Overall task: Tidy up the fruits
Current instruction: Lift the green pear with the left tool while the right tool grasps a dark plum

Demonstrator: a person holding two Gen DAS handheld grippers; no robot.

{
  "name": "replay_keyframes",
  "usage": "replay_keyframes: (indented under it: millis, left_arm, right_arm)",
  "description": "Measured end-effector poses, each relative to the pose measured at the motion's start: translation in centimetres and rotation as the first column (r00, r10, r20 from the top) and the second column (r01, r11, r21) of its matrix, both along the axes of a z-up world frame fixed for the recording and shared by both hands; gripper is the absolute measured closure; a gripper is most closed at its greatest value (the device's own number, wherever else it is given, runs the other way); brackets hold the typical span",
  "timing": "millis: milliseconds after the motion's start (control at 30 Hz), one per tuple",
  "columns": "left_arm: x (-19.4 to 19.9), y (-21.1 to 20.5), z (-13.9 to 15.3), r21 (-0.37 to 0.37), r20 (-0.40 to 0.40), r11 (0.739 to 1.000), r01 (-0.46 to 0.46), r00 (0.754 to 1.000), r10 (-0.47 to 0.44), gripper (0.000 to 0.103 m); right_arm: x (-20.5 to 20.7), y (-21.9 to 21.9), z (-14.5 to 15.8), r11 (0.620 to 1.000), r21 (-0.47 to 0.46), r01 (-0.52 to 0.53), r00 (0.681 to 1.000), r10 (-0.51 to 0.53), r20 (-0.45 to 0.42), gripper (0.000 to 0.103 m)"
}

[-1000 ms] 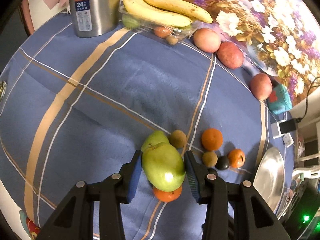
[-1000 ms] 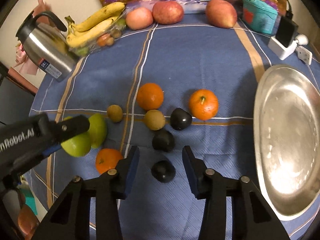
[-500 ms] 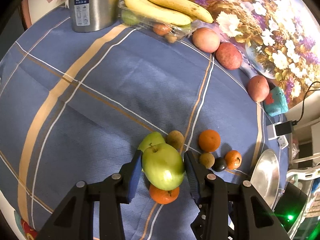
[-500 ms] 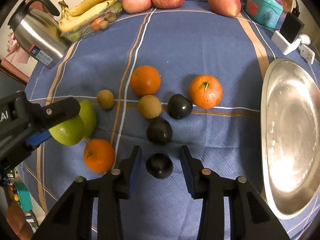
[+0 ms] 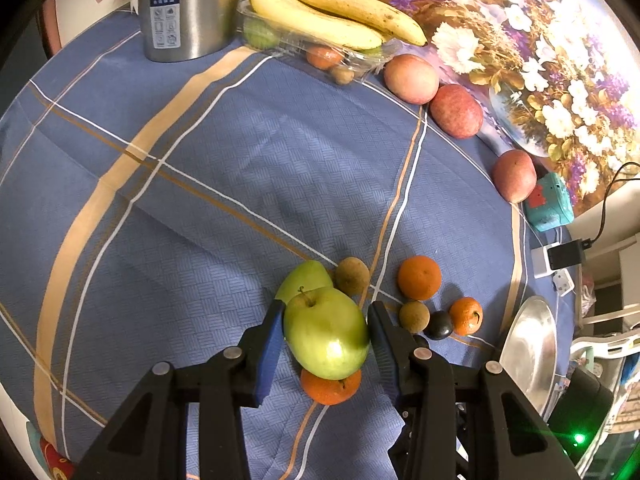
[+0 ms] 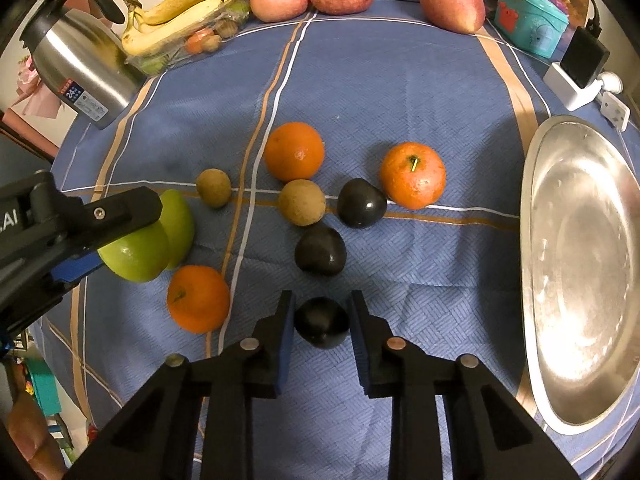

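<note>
While the left tongs point(image 5: 326, 334) clamp a glossy green apple point(image 5: 326, 332), the right tongs point(image 6: 322, 322) pinch a dark plum point(image 6: 321, 322)

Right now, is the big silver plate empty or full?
Empty. The silver plate shows only bare shiny metal; all the fruit lies on the blue tablecloth.

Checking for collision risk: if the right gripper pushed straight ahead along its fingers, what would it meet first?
The right gripper already brackets a dark plum; straight beyond, another dark plum probably comes first, though depth is uncertain.
</note>
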State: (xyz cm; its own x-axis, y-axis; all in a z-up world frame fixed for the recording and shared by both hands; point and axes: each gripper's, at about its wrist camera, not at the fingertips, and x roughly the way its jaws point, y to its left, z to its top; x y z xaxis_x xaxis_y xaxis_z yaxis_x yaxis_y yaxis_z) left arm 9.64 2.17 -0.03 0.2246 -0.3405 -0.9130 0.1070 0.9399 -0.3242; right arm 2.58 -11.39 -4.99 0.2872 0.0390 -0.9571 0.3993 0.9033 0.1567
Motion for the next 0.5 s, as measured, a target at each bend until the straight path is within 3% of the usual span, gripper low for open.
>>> replay_keyframes:
  millis: [500]
  left_arm:
    - [-0.3, 0.1, 0.7, -0.011, 0.022, 1.000, -0.011, 1.000, 0.011, 0.061]
  right_arm:
    - [-1.0, -1.0, 2.5, 1.000, 0.011, 0.029, 0.997, -0.029, 0.073, 0.075]
